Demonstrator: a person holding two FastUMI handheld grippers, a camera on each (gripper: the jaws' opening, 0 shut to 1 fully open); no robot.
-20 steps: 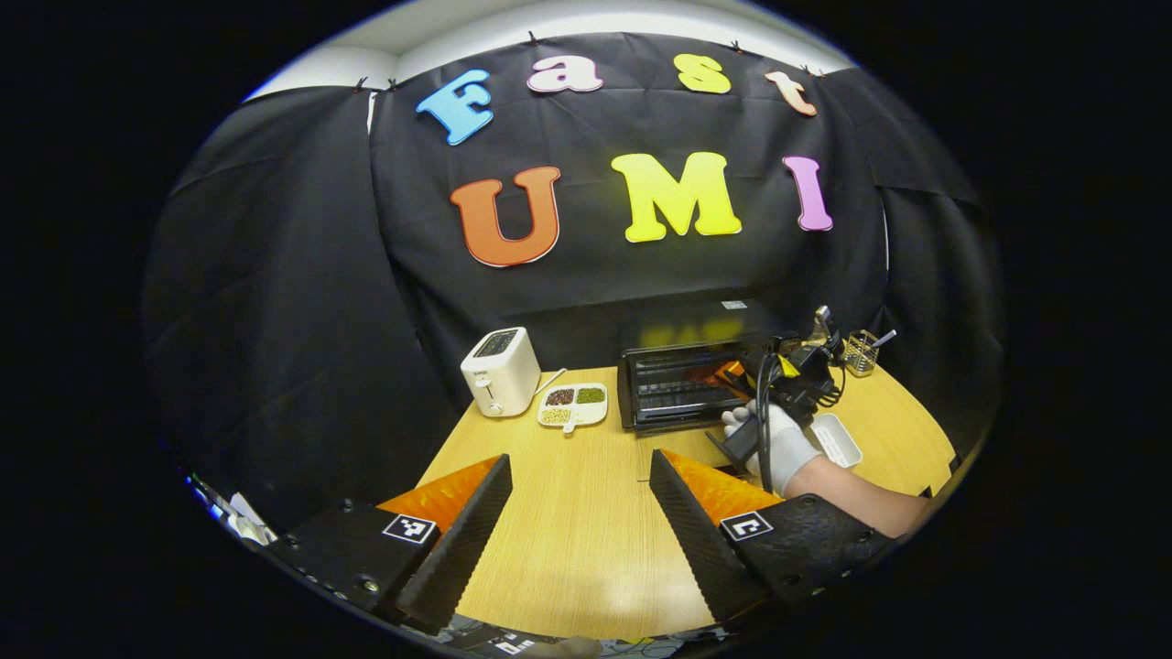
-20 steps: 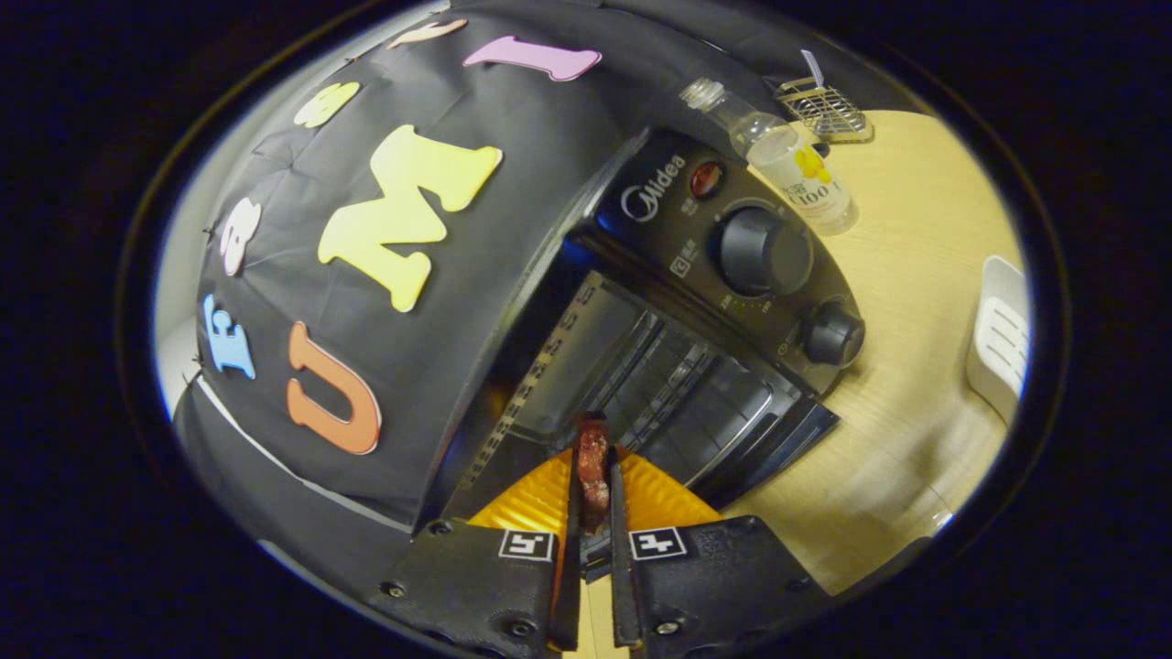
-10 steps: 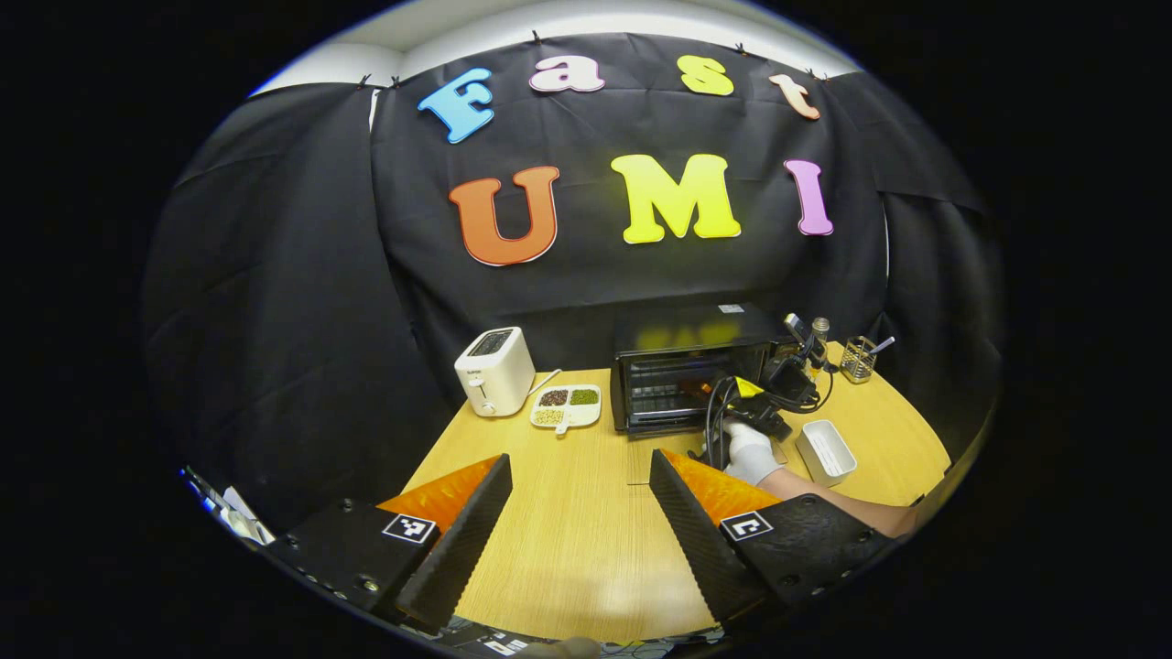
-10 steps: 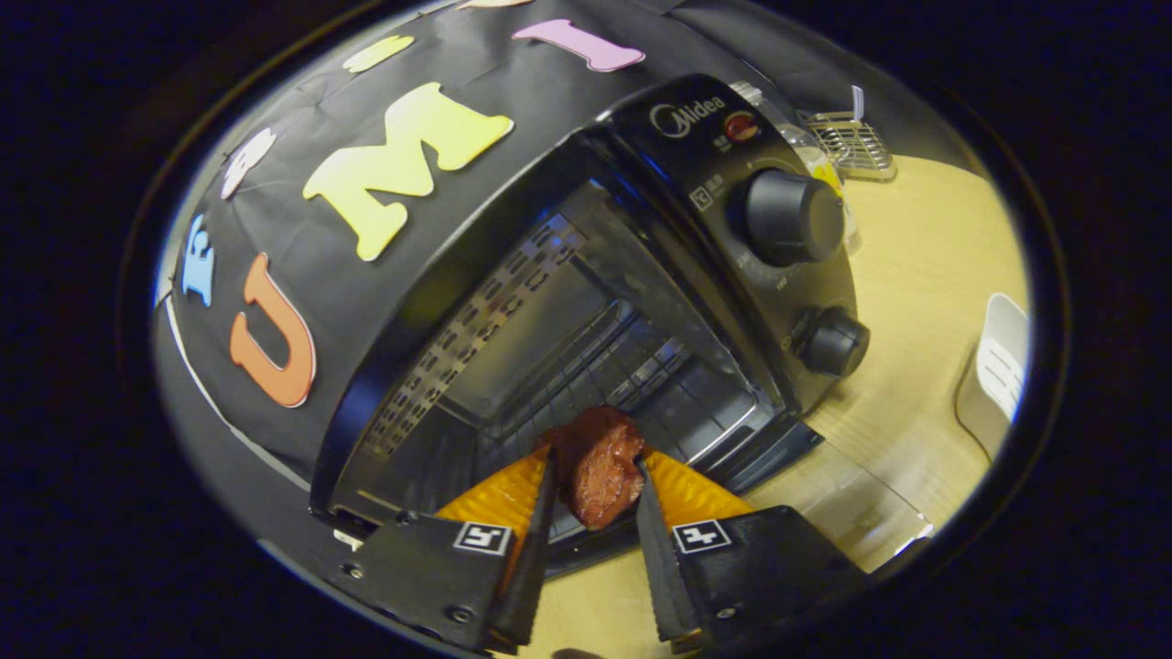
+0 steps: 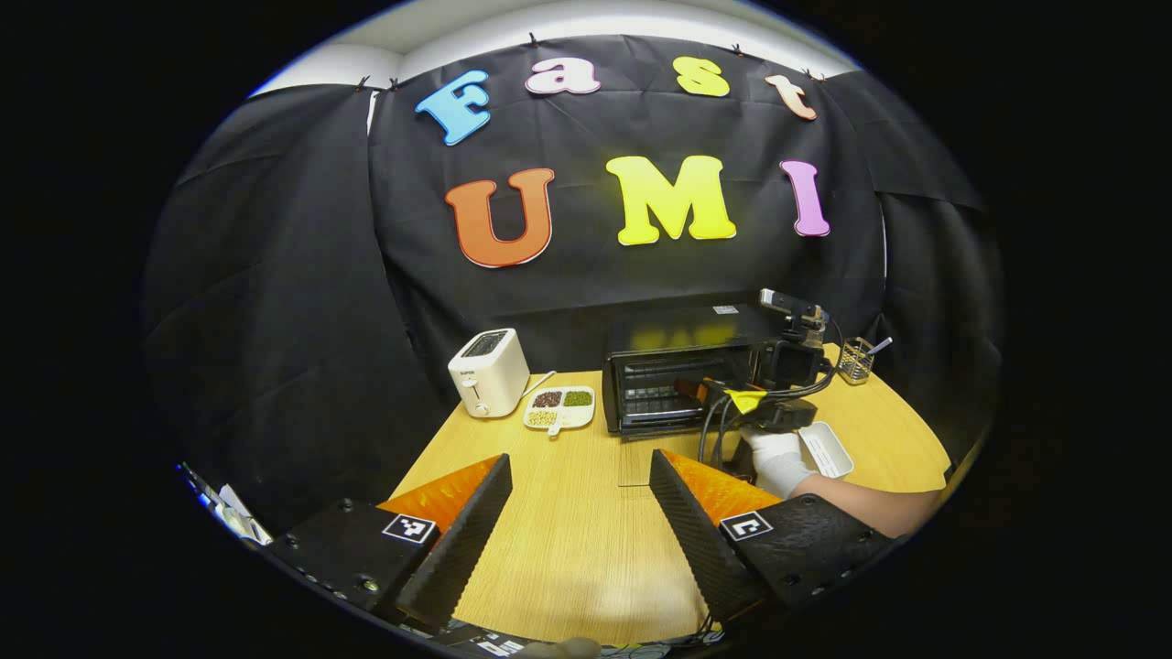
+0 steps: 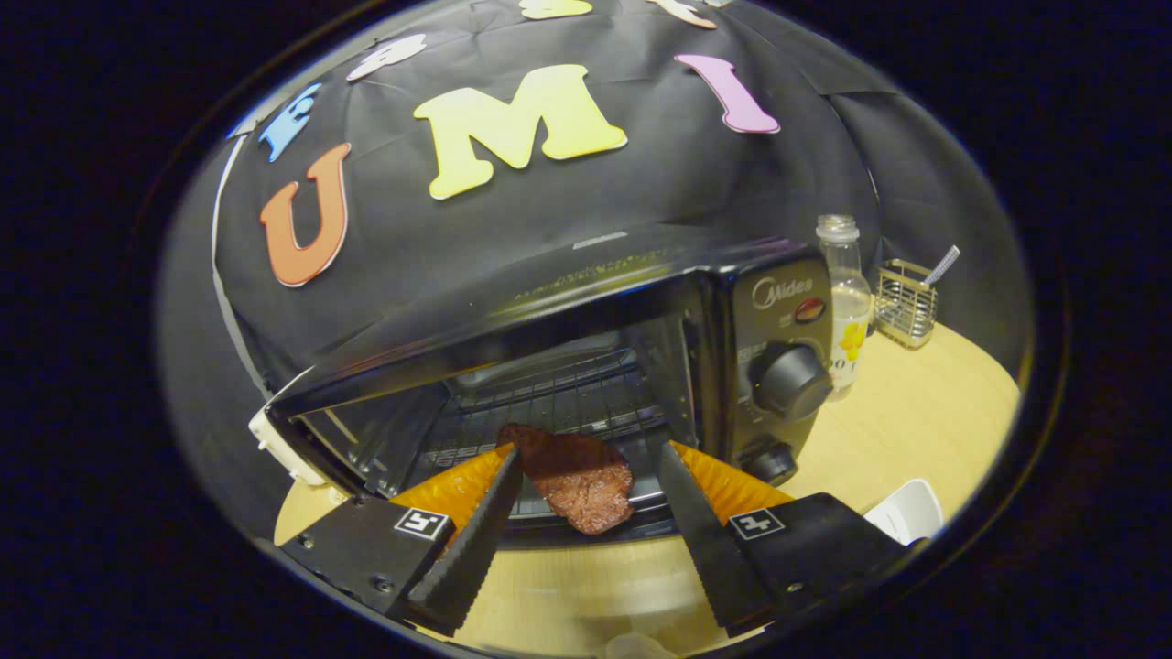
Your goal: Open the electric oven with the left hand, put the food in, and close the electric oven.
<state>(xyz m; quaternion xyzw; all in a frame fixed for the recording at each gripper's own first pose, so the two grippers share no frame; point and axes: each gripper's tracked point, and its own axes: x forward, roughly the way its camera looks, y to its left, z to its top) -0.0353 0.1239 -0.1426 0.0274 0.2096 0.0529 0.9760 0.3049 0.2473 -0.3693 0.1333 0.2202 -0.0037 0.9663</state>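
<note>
Food, a brown meat slice, is seen lying on the rack at the electric oven mouth, between the released right hand-held gripper fingers, untouched. Left hand-held gripper is held apart above the worktop.

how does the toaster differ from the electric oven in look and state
The toaster is white and upright with a slot on top; the electric oven is black, wider and lower. The oven stands open at the front with a piece of meat on its rack; the toaster's slot looks empty. Both stand on the wooden table by the back wall.
</note>
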